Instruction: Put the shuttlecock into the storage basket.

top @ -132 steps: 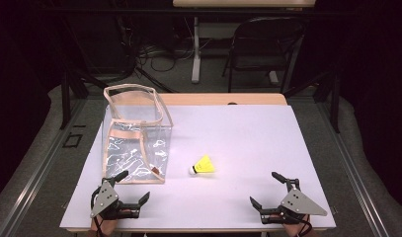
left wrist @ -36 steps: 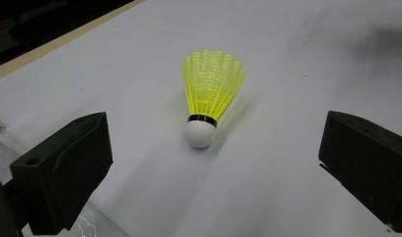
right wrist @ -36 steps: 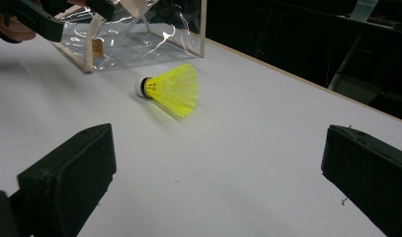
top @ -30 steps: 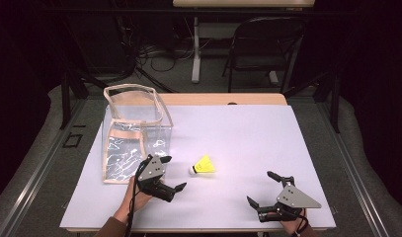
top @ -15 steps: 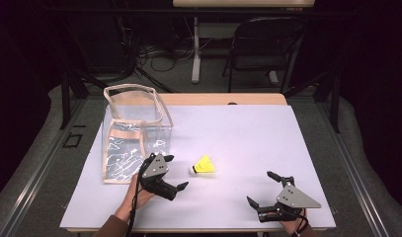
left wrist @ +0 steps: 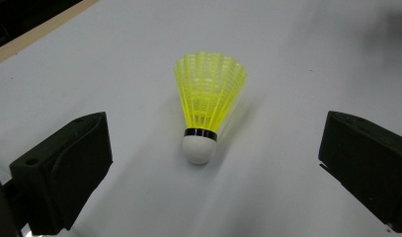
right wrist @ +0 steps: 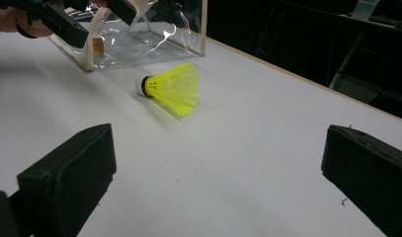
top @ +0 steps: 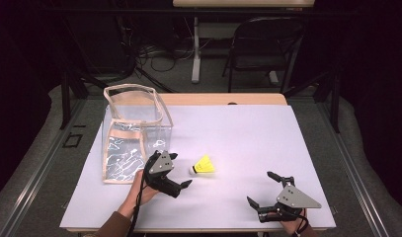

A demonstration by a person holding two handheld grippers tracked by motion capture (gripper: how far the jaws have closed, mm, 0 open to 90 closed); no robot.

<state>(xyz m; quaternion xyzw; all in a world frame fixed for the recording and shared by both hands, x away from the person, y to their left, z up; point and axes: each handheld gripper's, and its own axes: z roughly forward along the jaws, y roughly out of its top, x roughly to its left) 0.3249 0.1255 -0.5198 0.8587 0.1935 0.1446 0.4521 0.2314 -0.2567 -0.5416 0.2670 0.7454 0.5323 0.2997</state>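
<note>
Our left gripper (top: 178, 170) has just closed in on the shuttlecock (top: 204, 165), which lies just right of the clear bag (top: 134, 143). Its jaws gape wide, cork tip between them; we judge grasping comes next.

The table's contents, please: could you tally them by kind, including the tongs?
Yellow shuttlecock: 1
Clear bag: 1
Tongs: 2, left tongs and right tongs
Total: 4
</note>
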